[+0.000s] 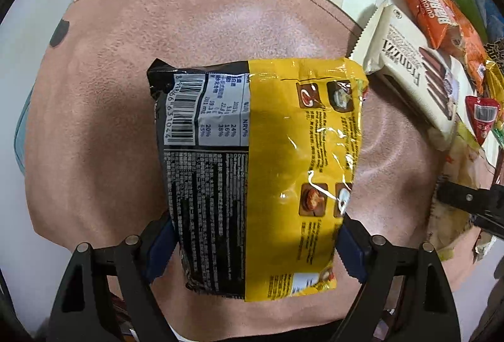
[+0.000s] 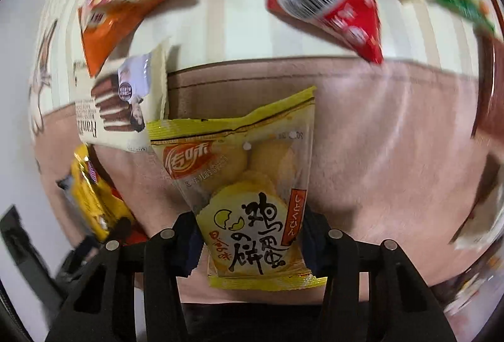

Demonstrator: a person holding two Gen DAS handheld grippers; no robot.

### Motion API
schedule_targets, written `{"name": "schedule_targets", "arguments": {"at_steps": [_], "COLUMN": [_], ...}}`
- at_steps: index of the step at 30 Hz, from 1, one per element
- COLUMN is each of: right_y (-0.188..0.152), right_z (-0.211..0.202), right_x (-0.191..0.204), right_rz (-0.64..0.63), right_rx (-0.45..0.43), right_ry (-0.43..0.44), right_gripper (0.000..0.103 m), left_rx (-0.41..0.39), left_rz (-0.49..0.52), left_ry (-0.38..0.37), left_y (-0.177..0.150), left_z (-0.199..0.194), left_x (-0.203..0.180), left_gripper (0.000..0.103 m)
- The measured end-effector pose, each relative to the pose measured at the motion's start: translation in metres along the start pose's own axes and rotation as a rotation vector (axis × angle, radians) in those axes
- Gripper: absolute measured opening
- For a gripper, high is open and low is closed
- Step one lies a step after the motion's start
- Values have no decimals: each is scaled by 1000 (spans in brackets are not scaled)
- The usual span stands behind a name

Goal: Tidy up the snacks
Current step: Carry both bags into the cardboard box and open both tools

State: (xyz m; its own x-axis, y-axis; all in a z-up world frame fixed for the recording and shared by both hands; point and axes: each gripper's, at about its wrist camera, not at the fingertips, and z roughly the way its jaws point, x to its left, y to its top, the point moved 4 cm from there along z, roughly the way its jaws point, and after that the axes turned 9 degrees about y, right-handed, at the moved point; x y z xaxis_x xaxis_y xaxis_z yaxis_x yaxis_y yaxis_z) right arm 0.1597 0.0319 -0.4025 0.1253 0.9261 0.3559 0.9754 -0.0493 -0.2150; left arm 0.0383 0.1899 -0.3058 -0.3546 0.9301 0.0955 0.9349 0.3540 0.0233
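Left tool (image 1: 258,242): closed on the yellow-and-black packet (image 1: 252,172), gripped across its lower width with the back panel (barcode and nutrition table) facing the camera. The packet hangs over the pink mat (image 1: 126,90), apparently lifted clear so it can be carried to a sorted spot.

Right tool (image 2: 252,244): closed on the egg-biscuit pouch (image 2: 249,200), pinched at its lower end so the printed face stays readable. This view is smeared by motion, so the pouch's height above the mat cannot be judged.

The remaining snacks lie in a loose cluster on the striped surface (image 2: 236,27) at the mat's edge: the cream wafer box (image 1: 415,90) partly overlaps the mat, with the orange bag (image 1: 441,17) and red packet (image 1: 480,116) nearby. In my judgement sorting is at an early stage; each tool carries one item.
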Motion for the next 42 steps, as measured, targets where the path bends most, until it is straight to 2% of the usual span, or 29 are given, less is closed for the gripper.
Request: {"name": "schedule_targets", "arguments": {"at_steps": [4, 9, 11, 13, 16, 21, 26, 30, 33, 34, 37, 40, 42], "right_y": [-17, -39, -46, -53, -70, -99, -120, -134, -124, -120, -115, -87, -70], "right_z": [-2, 17, 23, 36, 33, 7, -43, -93, -155, -179, -243, -292, -308], "right_x": [7, 30, 37, 47, 50, 47, 40, 38, 30, 28, 16, 18, 17], "right_rz": [-36, -70, -93, -106, -121, -143, -137, -127, -132, -137, -145, -154, -153], "right_rx": [10, 12, -1, -26, -57, -95, -139, -182, -249, -279, -356, -418, -447], "right_ry": [7, -46, -89, -138, -115, -62, 26, 109, 166, 182, 222, 219, 199], "right_gripper": [72, 72, 69, 54, 46, 44, 44, 44, 44, 44, 44, 44, 44], "left_rx": [15, 4, -6, -13, -24, -49, -93, -128, -166, -194, -255, -313, -335], "left_rz": [2, -4, -3, 4, 13, 15, 52, 95, 134, 155, 199, 244, 268], "left_ry": [2, 11, 22, 35, 52, 33, -27, -106, -169, -197, -239, -272, -263], "left_y": [-4, -10, -13, -16, -17, -23, -29, -18, 1, 9, 39, 74, 97], "left_z": [19, 17, 9, 3, -18, -50, -104, -146, -185, -209, -243, -281, -291], "left_x": [-4, -2, -1, -6, -18, -23, -40, -66, -86, -97, -126, -160, -180], "left_gripper": [88, 85, 85, 84, 84, 84, 84, 84, 84, 84, 84, 84, 84]}}
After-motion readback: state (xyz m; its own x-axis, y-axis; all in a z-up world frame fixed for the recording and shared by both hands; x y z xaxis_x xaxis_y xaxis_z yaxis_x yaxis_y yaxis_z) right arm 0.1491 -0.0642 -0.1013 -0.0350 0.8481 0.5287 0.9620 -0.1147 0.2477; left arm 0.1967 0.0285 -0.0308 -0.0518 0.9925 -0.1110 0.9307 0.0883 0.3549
